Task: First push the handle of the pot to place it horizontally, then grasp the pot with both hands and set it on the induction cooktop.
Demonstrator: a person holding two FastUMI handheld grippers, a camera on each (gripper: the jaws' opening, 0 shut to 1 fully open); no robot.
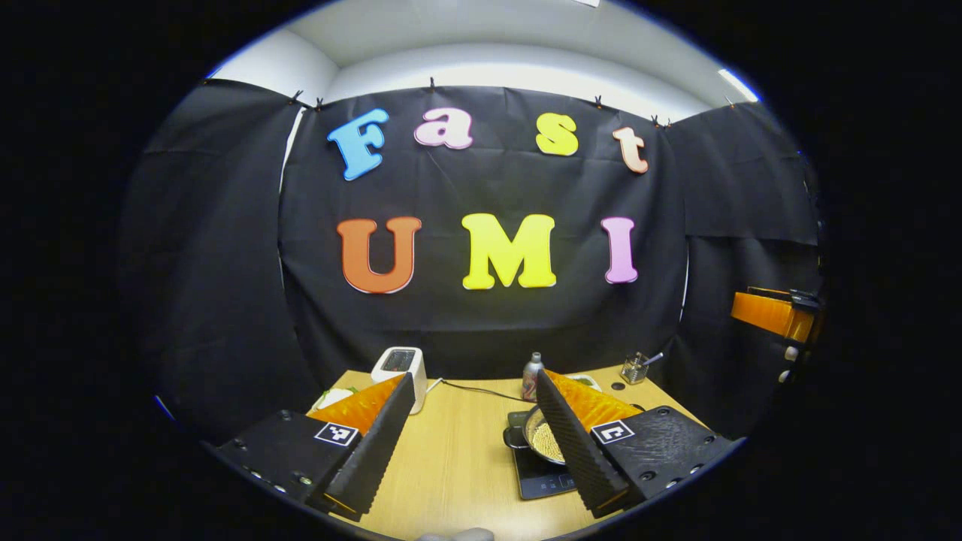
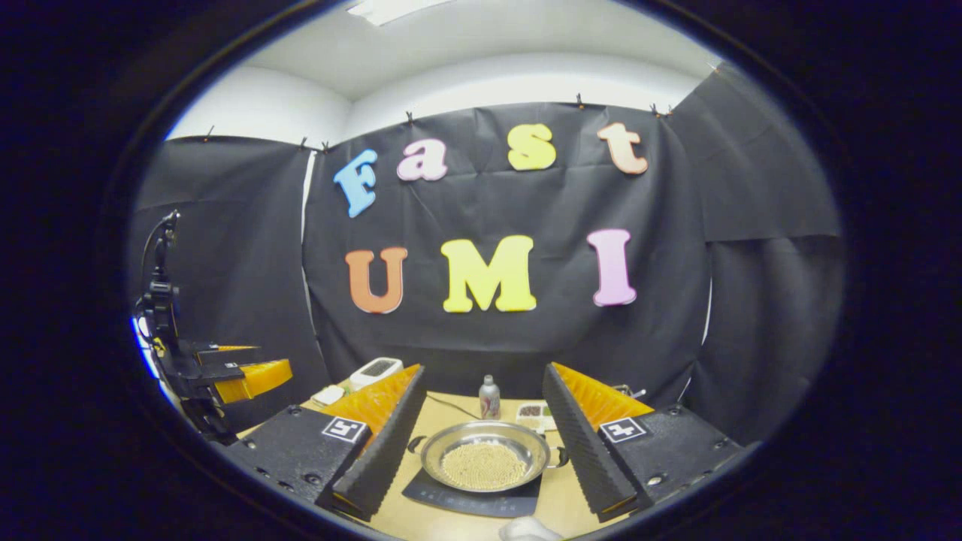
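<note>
Hand-held grippers (image 2: 481, 443) apart above pot (image 2: 485, 451) of beads (image 2: 483, 466).

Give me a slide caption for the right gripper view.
Open right gripper facing a shiny metal pot of pale beads resting on the black induction cooktop.

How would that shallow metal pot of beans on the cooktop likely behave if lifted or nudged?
The pot looks like thin rigid metal, so probably stiff and fairly light. Its loose beans would likely slide and spill if tilted. Its smooth base may slip on the glossy induction cooktop.
</note>
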